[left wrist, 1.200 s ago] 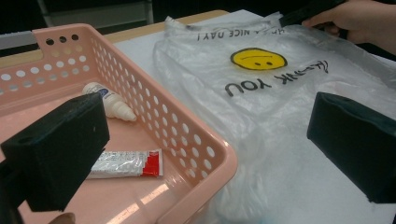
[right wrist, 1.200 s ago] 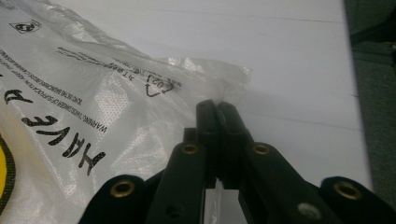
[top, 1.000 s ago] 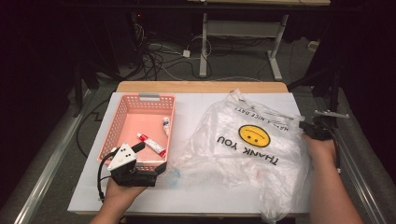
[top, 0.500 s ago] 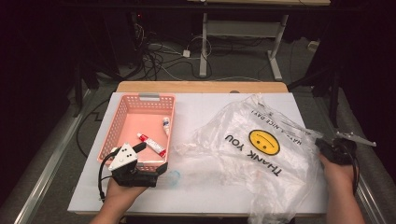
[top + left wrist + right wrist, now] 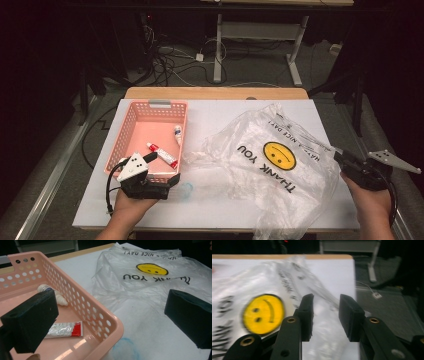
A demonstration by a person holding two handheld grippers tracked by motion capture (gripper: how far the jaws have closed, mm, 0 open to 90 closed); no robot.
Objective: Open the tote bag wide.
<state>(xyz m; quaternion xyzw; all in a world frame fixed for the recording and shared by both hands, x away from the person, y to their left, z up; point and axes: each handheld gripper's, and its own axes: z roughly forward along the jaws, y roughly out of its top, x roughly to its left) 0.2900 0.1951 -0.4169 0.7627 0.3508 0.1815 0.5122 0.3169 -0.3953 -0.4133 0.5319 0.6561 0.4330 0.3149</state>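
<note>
Clear plastic bag (image 5: 280,165) is spread at centre frame; its right edge is met by the part-open, empty right gripper (image 5: 342,161), while the left gripper (image 5: 172,180), wide open and empty, is held by the pink basket (image 5: 120,142) at lower left.

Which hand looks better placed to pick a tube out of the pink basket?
Left, probably: the left gripper sits open at the basket corner beside the red-and-white tube.

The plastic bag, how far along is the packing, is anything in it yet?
Done: the plastic bag lies spread beside the pink basket. In hand: nothing; the left gripper hangs open by the basket's near corner, the right gripper open at the bag's edge. Left: the red-and-white tube and small bottle sit in the basket.
</note>
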